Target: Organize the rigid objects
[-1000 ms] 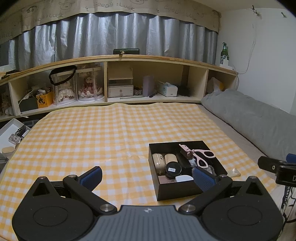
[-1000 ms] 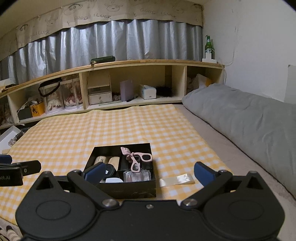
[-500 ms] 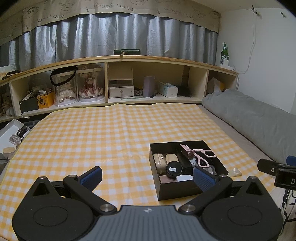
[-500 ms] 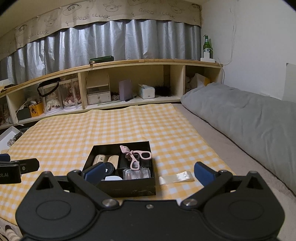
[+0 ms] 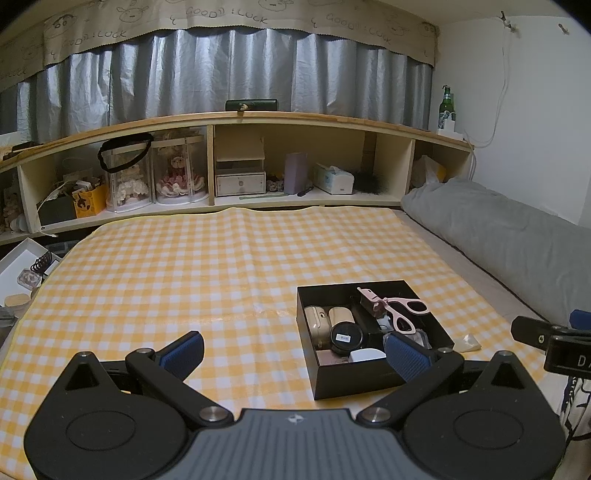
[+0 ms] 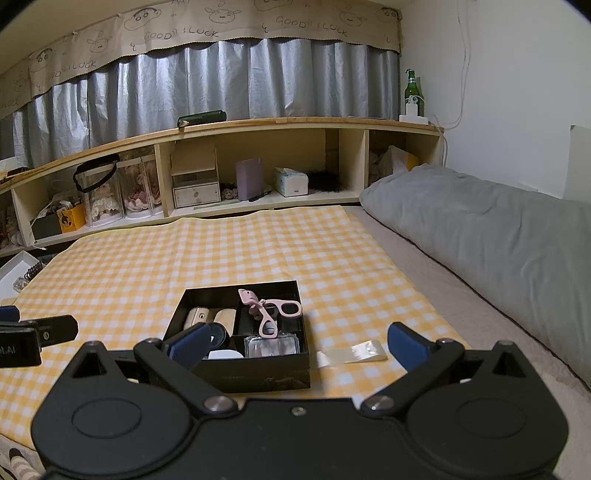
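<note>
From the left wrist, the left gripper (image 5: 295, 350) hung wide open and empty over the checked cloth (image 5: 184, 269), the black box (image 5: 373, 332) at its right.

From the right wrist, the right gripper (image 6: 295, 343) gaped empty behind the box, a pink eyelash curler (image 6: 269, 312) lying inside.

"GOOD LUCK" repeats along the beige curtain valance (image 6: 221, 33) at the far wall, above the grey curtains; other labels are illegible.

Black box (image 5: 354, 384) near contents hidden behind fingers (image 5: 406, 356).
</note>
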